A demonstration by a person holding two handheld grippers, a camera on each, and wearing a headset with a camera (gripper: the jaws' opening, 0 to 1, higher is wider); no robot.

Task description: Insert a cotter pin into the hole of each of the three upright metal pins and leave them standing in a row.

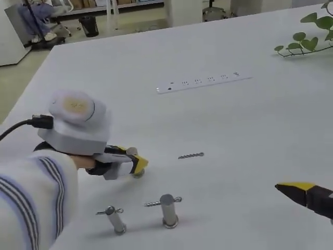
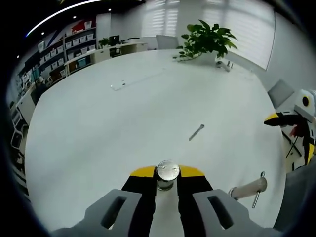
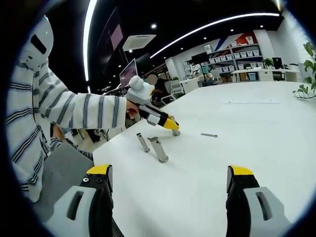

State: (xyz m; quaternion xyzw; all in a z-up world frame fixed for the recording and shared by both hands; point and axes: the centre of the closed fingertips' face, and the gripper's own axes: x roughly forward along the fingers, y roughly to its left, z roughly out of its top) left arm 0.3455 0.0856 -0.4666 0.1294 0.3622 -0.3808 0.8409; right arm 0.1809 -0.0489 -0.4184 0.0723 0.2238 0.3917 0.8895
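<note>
Clamping a short metal pin [image 2: 168, 169] between its yellow-tipped jaws, the left gripper [image 2: 168, 174] sits to the person's left of the loose cotter pin [image 1: 191, 155] and slightly nearer the body. Its jaws are narrowed onto the pin's sides, just below the shiny round head. This held pin stands upright, and its foot appears to rest on the white table [image 1: 244, 120]. The loose cotter pin lies flat on the table, apart from everything else.

Nearer the person than the loose cotter pin stands a thick pin [image 1: 168, 211], upright, with a fitted cotter pin [image 1: 158, 202] crossing through its top. Left of that, further from the loose cotter pin, stands a thin pin [image 1: 116, 220], with a second fitted cotter pin [image 1: 108, 211] through its head.

The right gripper [image 3: 170, 171] hovers well to the right of the loose cotter pin, on the near side. Its jaws are spread wide with nothing between them.

Beyond the loose cotter pin, a white power strip [image 1: 204, 82] lies on the table, and further off to the right leafy plant stems [image 1: 312, 36] reach over the table's edge.
</note>
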